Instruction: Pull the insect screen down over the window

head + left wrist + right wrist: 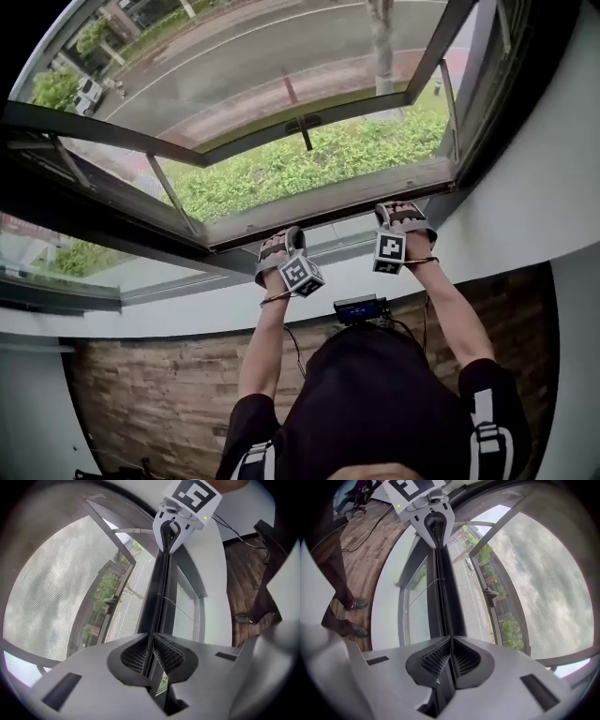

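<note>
The insect screen's dark bottom bar (159, 588) (443, 588) runs from one gripper to the other, with grey mesh (56, 588) (543, 588) beyond it. In the head view the bar (337, 199) lies low across the open window. My left gripper (152, 641) (281, 242) has the bar's thin edge between its pads, but a slim gap shows beside it, so the jaws stand slightly open. My right gripper (451, 641) (398, 214) is shut tight on the same edge, further to the right. Each gripper shows at the far end of the bar in the other's view.
The glass sash (234, 103) swings outward over grass and a road. White wall (141, 319) lies below the frame, with wooden floor (141, 394) under it. A small black device (359, 308) hangs at the person's chest. The person's shoes (356, 604) stand on the floor.
</note>
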Demonstrator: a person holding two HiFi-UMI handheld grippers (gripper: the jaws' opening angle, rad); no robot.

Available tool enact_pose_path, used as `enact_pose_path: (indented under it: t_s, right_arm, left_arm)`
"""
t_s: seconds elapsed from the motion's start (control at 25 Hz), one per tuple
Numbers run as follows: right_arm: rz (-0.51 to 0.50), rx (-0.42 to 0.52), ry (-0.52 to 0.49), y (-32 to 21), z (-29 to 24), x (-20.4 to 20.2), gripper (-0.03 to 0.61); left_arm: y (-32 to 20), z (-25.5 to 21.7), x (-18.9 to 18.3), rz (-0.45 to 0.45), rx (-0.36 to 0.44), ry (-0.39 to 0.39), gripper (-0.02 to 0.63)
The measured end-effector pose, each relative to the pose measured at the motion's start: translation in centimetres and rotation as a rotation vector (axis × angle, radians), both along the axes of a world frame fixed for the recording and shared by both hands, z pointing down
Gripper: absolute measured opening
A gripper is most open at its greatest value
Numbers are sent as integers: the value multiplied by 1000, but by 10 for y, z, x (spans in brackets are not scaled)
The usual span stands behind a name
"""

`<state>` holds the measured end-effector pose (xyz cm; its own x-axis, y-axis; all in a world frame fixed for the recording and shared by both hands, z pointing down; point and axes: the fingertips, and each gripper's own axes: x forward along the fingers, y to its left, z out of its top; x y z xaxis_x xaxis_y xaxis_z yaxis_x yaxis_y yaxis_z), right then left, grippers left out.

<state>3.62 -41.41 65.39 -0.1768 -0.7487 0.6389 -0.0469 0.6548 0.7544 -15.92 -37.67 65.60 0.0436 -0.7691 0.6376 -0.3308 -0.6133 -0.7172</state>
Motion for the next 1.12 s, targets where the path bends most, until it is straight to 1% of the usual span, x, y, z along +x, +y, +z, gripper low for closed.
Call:
enact_pose_path:
  t_s: [0.04,0.12,0.2,0.36,0.48,0.56,0.68,0.76,0.84,1.0,1.12]
  right_arm:
    - [7,-9,-21,3,-3,1,21]
    - [18,-21,-69,8,-9,2,21]
    - [26,-31,-136,14,-15,3,21]
    - [13,-67,-306,32,-33,0,21]
    - [5,-116,-433,49,-50,-4,20]
    - [-1,-140,-508,59,-56,-9,20]
    - [-15,-171,-583,73,-57,-14,20]
    - [-23,-172,-608,85,-60,-17,20]
    - [-26,-171,-629,100,-61,-17,20]
    - [5,-151,-697,132,-78,-10,20]
    - [34,-135,-758,164,-91,-6,20]
  left_arm:
    - [2,-3,3,-10,1,23,41]
    - [9,-8,8,-47,-2,101,41]
    - [19,-14,13,-103,-9,207,41]
    - [45,-31,21,-244,-16,444,41]
    - [70,-48,26,-337,-10,578,41]
    - [86,-51,27,-375,-6,654,41]
    - [105,-58,24,-405,22,707,41]
    - [116,-65,25,-409,39,741,41]
    - [128,-70,27,-410,33,780,41]
    - [148,-85,29,-393,36,842,41]
    - [174,-102,30,-359,50,921,41]
